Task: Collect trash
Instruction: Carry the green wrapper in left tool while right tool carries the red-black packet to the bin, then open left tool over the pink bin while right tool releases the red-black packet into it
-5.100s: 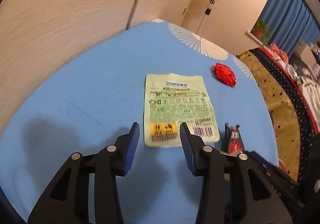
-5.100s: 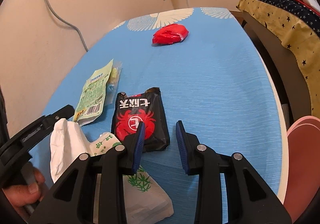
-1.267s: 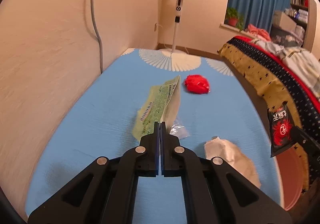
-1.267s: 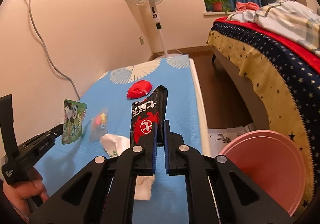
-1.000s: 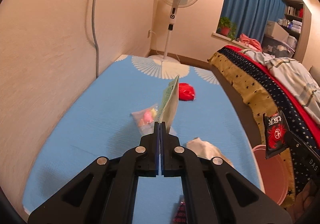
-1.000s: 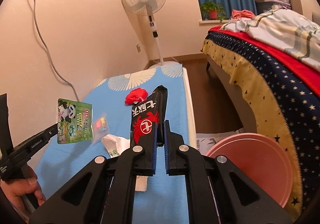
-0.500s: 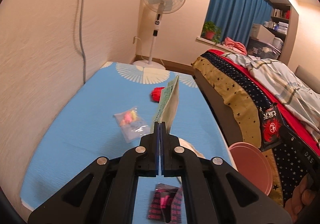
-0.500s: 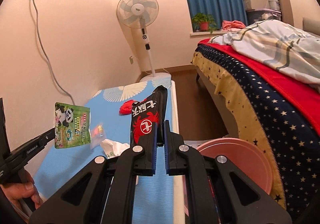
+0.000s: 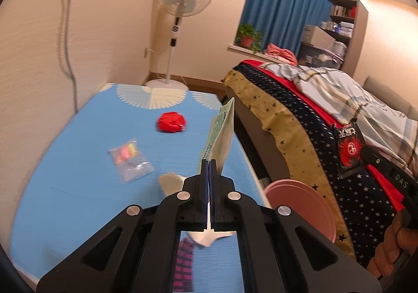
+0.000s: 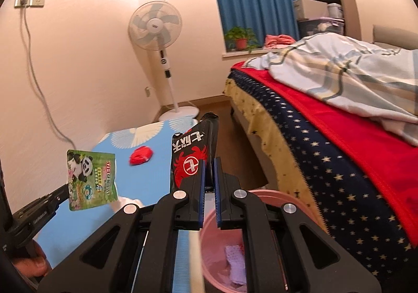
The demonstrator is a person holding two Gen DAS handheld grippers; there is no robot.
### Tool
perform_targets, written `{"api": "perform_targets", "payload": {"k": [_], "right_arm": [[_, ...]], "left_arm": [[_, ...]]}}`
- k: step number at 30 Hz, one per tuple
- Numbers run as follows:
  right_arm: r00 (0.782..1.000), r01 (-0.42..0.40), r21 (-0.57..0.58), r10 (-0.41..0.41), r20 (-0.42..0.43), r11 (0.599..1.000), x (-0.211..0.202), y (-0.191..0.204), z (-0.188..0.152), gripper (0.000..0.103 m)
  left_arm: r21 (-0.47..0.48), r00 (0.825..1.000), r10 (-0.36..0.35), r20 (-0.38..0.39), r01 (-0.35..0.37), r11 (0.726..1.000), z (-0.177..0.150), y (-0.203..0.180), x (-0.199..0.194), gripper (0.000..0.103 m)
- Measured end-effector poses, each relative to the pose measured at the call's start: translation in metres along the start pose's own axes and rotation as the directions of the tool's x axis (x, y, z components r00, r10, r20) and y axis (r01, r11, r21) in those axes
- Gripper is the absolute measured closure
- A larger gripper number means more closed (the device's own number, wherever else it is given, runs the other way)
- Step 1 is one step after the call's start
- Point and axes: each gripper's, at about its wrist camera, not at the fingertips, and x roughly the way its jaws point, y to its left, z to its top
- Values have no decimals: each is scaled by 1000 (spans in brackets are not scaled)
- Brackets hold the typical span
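Observation:
My left gripper [image 9: 209, 162] is shut on a green panda snack packet [image 9: 220, 136], held up above the blue table [image 9: 78, 162]; the packet also shows in the right wrist view [image 10: 90, 179]. My right gripper [image 10: 208, 162] is shut on a black wrapper with a red crab [image 10: 193, 154], held in the air above the pink bin [image 10: 295, 204]. That wrapper shows at the right of the left wrist view [image 9: 348, 149]. On the table lie a crumpled red wrapper [image 9: 171, 122], a clear bag with coloured bits [image 9: 129, 159], white paper [image 9: 172, 182] and a pink-striped wrapper [image 9: 184, 264].
The pink bin [image 9: 300, 204] stands on the floor between the table's right edge and the bed [image 9: 300, 120]; purple and red trash lies inside it [image 10: 235, 259]. A standing fan [image 9: 183, 5] is beyond the table's far end. A wall with a cable [image 9: 65, 18] is on the left.
Both grippers closed on their wrappers and lifted them off the table. Over the last second both moved up and right; the right gripper now hangs over the pink bin.

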Motion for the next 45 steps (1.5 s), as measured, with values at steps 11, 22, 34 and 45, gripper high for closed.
{"api": "perform_targets", "payload": {"k": [11, 22, 34, 45], "right_arm": [[994, 108, 38, -107, -34, 993, 4, -29, -6, 96], [979, 193, 66, -189, -71, 979, 14, -54, -15, 96], [963, 254, 95, -242, -121, 963, 34, -70, -28, 96], [956, 266, 98, -249, -153, 959, 45, -74, -33, 96]], "left_arm": [[36, 990, -137, -31, 138, 990, -7, -48, 17, 103], [48, 958, -257, -126, 265, 963, -28, -89, 56, 103], [73, 930, -281, -235, 306, 949, -57, -119, 98, 103], [70, 916, -281, -288, 312, 947, -69, -125, 114, 102]]}}
